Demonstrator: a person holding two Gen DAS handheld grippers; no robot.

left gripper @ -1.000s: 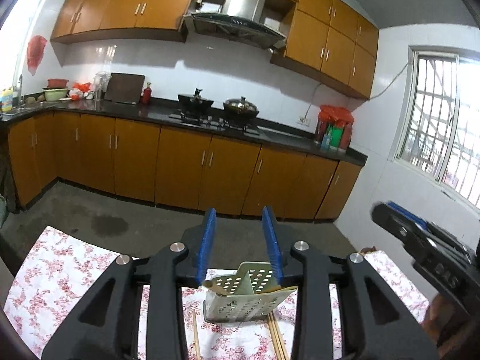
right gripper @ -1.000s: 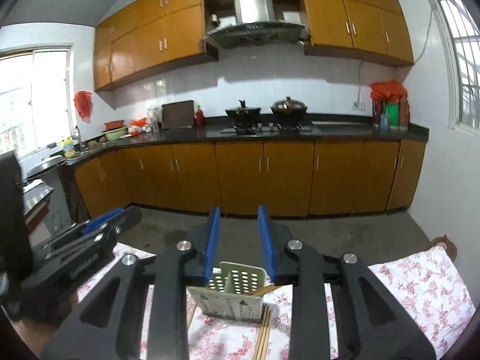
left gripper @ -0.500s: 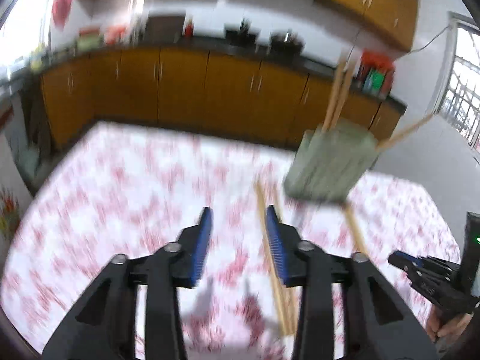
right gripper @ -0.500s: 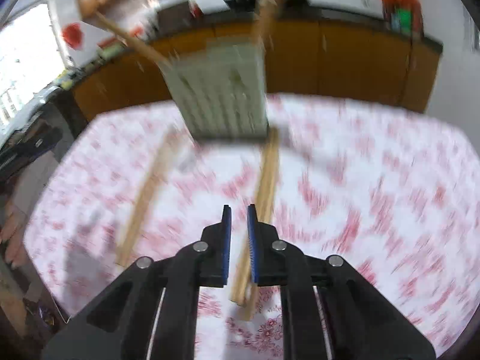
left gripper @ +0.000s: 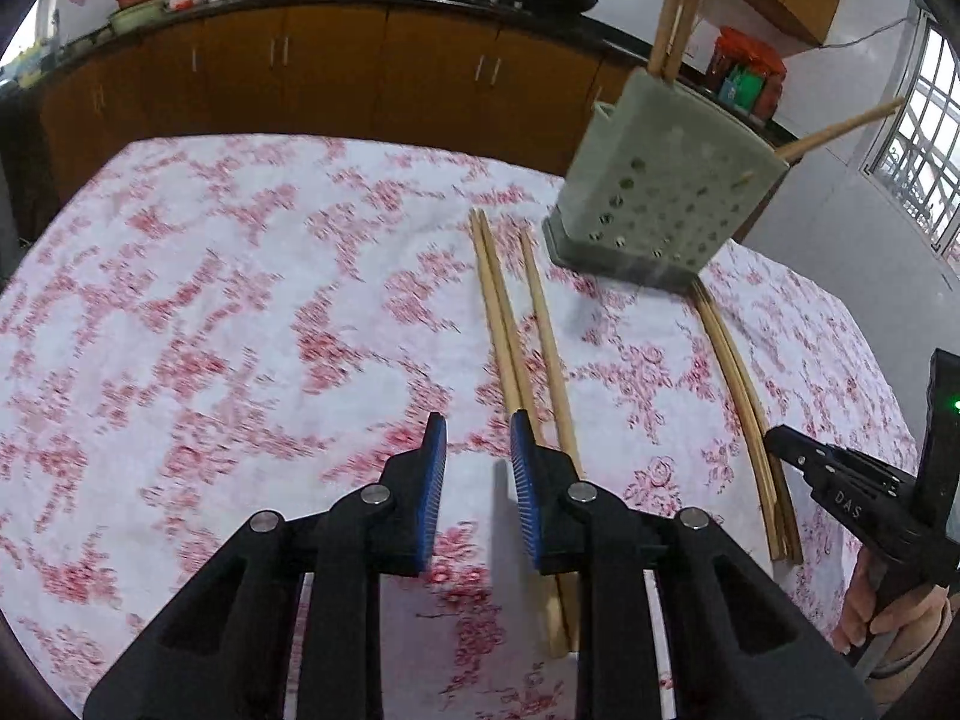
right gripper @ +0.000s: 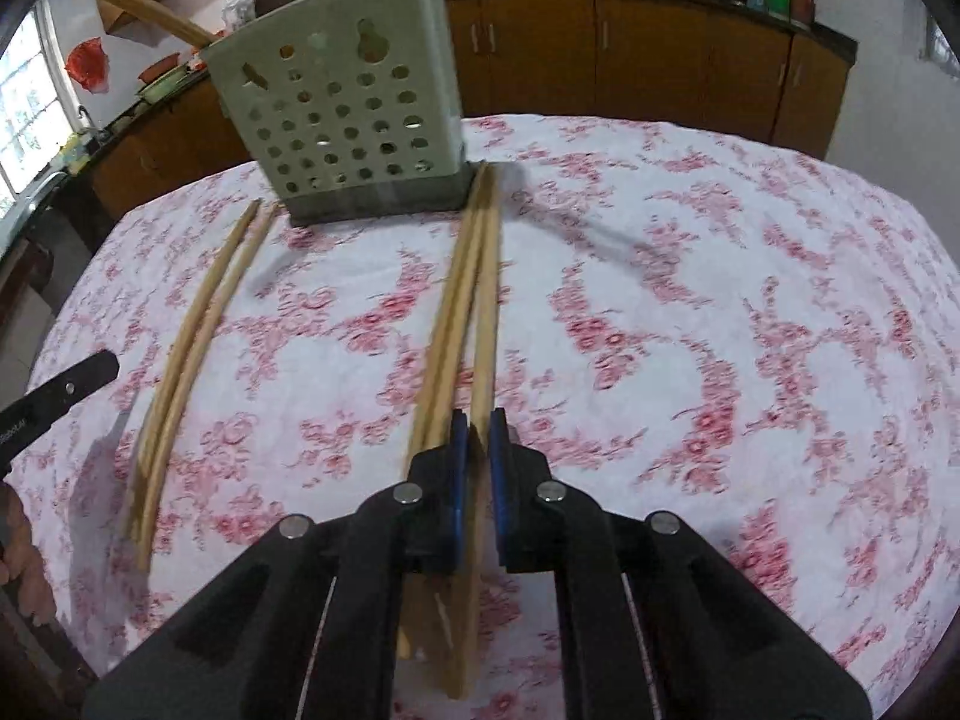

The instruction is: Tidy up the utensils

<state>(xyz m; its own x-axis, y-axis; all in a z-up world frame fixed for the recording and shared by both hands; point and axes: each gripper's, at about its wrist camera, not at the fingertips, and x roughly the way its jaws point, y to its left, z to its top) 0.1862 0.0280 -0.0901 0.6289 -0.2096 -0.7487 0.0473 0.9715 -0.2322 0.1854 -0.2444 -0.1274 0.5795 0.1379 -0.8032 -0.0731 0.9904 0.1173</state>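
Two hand-held grippers above a surface (left gripper: 180, 300) covered with a floral cloth; a perforated green utensil holder (right gripper: 348, 114) stands at its far side, already containing a few chopsticks.

Right gripper (right gripper: 474, 438): its fingers are almost fully closed, with one chopstick of the right-hand bundle (right gripper: 474, 300) between the blue pads. The pads appear to pinch this stick near its close end, while the other sticks of the bundle lie just to the left, outside the grip. The bundle's long axis runs straight away from the fingers, its far tips touching the base of the holder.

Left gripper (left gripper: 477, 456): its fingers are closing and stand a narrow gap apart, with only cloth visible between them. The left-hand group of chopsticks (left gripper: 510, 324) lies just beside, partly under the right finger rather than inside the gap. These sticks also point toward the holder, ending near its left corner.

The controlling relation is lateral offset. The right gripper is aligned with its stick and seems ready to lift it toward the holder; the left gripper would probably need to shift toward its own right before it could enclose a stick.
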